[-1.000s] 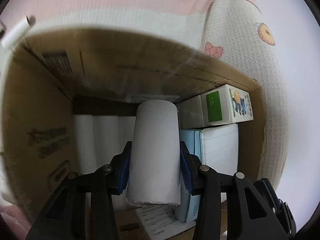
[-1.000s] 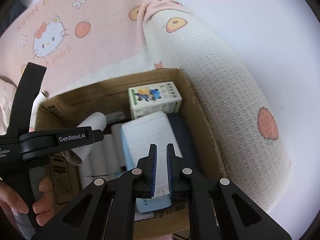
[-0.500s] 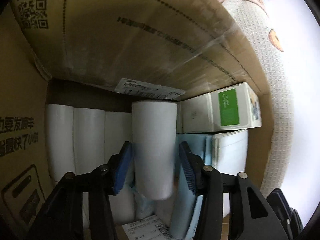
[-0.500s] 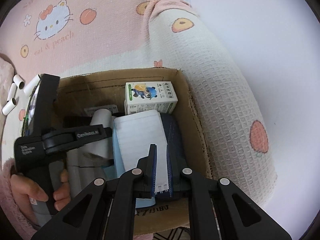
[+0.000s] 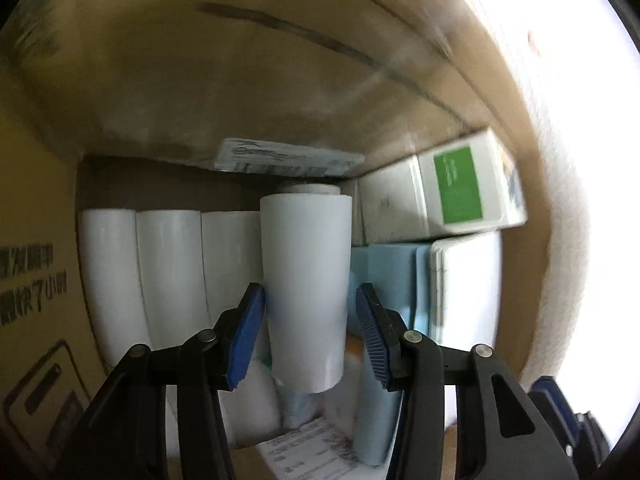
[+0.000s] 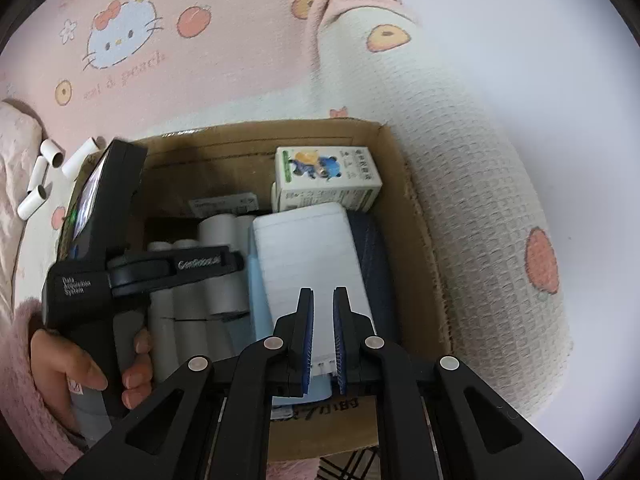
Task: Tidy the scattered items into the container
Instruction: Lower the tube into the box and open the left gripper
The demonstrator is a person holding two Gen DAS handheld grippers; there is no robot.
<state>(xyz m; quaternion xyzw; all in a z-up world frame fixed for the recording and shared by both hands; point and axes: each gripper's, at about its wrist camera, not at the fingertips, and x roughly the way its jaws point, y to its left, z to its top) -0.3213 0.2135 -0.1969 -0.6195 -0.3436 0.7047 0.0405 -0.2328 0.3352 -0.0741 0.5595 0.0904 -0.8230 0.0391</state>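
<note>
My left gripper [image 5: 310,320] is deep inside the cardboard box [image 5: 240,80]. Its jaws stand open on either side of a white roll [image 5: 306,276], with a gap on the right side. The roll rests on top of other white rolls [image 5: 168,272] lined up in the box. In the right wrist view the left gripper [image 6: 236,262] reaches over the rolls [image 6: 218,240] in the box [image 6: 416,216]. My right gripper [image 6: 323,336] is shut and empty above the box's near side.
A green and white carton [image 6: 326,178], a white foam block [image 6: 308,252] and a blue pack [image 5: 384,264] fill the box's right half. Several small white tubes [image 6: 44,176] lie on the pink blanket [image 6: 200,40] left of the box.
The left gripper went down into the box with the roll, set it on the other rolls and opened its jaws. The right gripper stayed shut and drew back slightly.
</note>
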